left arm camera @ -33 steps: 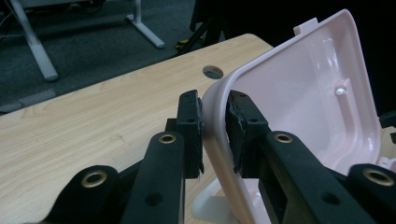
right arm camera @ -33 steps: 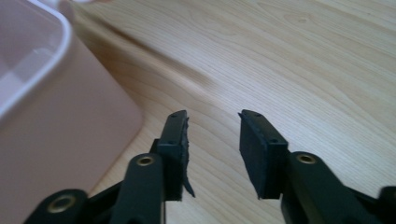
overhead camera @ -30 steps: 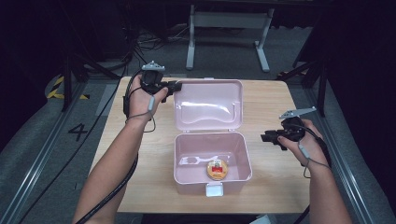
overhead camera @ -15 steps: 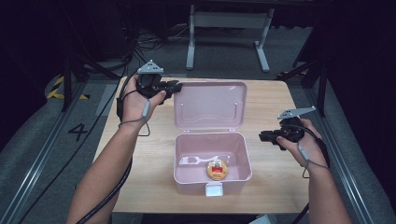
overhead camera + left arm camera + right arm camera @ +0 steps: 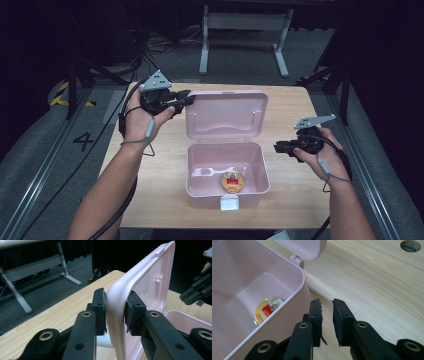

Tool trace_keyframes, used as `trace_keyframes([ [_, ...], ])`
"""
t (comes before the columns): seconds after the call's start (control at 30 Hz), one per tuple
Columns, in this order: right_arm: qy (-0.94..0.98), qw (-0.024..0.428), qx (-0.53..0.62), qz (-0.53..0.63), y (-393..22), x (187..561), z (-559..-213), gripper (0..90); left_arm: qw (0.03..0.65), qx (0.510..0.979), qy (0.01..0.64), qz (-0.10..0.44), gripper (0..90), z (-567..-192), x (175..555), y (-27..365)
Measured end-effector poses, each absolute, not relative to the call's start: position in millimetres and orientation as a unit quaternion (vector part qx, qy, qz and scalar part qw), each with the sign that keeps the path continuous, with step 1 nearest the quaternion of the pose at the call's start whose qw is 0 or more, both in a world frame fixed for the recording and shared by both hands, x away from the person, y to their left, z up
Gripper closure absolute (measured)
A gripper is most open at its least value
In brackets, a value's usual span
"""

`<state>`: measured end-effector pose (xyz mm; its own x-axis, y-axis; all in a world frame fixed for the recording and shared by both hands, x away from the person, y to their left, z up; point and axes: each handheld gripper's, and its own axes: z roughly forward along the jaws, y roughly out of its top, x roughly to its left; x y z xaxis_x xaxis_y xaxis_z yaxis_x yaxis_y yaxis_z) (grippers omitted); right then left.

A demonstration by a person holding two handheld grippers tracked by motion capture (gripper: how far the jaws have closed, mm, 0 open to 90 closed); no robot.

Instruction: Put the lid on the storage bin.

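- A pink plastic box [image 5: 227, 170] is sitting open near the front middle of a light wooden table [image 5: 300, 105], its long side running across the table from left to right and its white latch tab [image 5: 229, 202] facing the person.
- The hinged lid [image 5: 226, 114] is standing raised behind the box, its hollow inner face turned toward the person and its long edge lying parallel to the box's back wall.
- The left gripper [image 5: 184, 97] is reaching in from the left at the lid's upper left corner; in the left gripper view the two black pads are pressing on either side of the lid's rounded rim [image 5: 115, 312], clamped on it.
- The right gripper [image 5: 278, 147] is hovering just beside the box's right wall, jaws pointing toward the box; in the right gripper view the jaws are standing slightly parted with a narrow gap between them, holding nothing, with bare tabletop beyond them and the box's wall [image 5: 287, 315] to one side.
- Inside the box, a small round item with a yellow rim and red label [image 5: 233, 181] is lying flat on the floor toward the front right; its printing is too small to read.
- A pale shape [image 5: 212, 172] is showing on the box floor to the left of the round item; what it is cannot be told.
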<state>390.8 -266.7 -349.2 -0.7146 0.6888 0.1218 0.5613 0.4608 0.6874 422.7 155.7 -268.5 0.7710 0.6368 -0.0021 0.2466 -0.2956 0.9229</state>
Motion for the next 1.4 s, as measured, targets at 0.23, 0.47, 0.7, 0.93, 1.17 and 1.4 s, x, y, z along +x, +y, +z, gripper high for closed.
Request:
trace_keyframes([
  [0.23, 0.852, 0.088, 0.358, 0.372, -261, 386, -344, 77.0, 0.529, 0.783, 0.264, 0.195, 72.3, -270, 414, 157],
  [0.47, 0.854, 0.088, 0.351, 0.374, -258, 383, -341, 76.7, 0.543, 0.779, 0.261, 0.171, 69.2, -271, 402, 161],
  [0.7, 0.854, 0.086, 0.342, 0.381, -255, 378, -336, 76.7, 0.547, 0.781, 0.254, 0.163, 66.9, -273, 388, 162],
  [0.93, 0.853, 0.076, 0.330, 0.396, -252, 374, -332, 77.0, 0.535, 0.791, 0.253, 0.154, 66.7, -277, 379, 166],
  [1.17, 0.853, 0.072, 0.317, 0.409, -249, 370, -327, 78.0, 0.537, 0.792, 0.258, 0.133, 67.6, -281, 371, 172],
  [1.4, 0.851, 0.069, 0.307, 0.420, -246, 365, -322, 78.7, 0.535, 0.796, 0.257, 0.118, 67.2, -284, 364, 173],
])
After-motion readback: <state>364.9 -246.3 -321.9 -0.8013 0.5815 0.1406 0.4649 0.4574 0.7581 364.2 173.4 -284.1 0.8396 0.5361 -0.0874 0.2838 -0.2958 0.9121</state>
